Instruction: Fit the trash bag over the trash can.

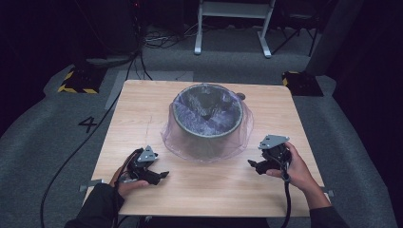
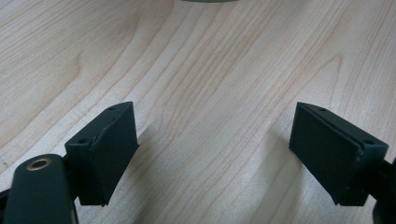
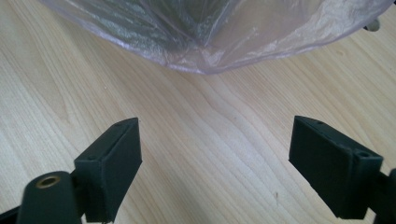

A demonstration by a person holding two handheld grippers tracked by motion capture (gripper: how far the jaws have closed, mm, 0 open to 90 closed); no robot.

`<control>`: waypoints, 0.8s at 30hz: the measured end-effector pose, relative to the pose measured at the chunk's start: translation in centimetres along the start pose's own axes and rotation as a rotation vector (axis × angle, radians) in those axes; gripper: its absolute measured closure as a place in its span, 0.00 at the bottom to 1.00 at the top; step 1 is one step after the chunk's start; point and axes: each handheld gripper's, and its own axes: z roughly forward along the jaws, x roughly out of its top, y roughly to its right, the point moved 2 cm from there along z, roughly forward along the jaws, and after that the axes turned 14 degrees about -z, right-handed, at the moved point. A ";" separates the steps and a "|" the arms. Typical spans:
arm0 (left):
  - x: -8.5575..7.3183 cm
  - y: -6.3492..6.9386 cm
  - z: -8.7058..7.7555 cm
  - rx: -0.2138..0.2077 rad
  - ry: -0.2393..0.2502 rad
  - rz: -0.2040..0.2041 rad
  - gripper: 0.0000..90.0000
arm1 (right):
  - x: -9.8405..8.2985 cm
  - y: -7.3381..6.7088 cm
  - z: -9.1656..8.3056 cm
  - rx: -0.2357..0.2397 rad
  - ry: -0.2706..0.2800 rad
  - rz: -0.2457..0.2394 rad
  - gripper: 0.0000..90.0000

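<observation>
Translucent purple plastic bag [image 1: 207, 130] already lines the round grey-green bin [image 1: 207, 118] at mid-table, its mouth folded over the rim and its skirt draped to the pale wooden table [image 1: 142, 109]; by the look of it, little is left beyond tidying. Left gripper [image 1: 161, 175] and right gripper [image 1: 252, 164] hover low near the table's front edge, apart from the bag, jaws wide and empty.
</observation>
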 end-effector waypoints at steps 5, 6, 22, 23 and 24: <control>0.0 0.0 0.0 0.001 0.000 0.000 0.16 | -0.7 -0.1 0.1 -0.017 -0.015 -0.002 0.19; 0.0 0.0 0.0 0.001 0.000 0.001 0.16 | -0.9 -0.2 0.1 -0.011 -0.012 0.005 0.19; 0.0 0.0 0.0 0.000 0.000 0.001 0.16 | -3.4 -0.5 0.6 -0.028 -0.041 0.037 0.20; 0.0 0.0 0.0 0.000 0.000 0.000 0.16 | -3.5 -0.6 0.7 -0.033 -0.046 0.040 0.20; 0.0 0.0 0.0 0.000 0.000 0.000 0.16 | -3.6 -0.6 0.7 -0.034 -0.045 0.042 0.20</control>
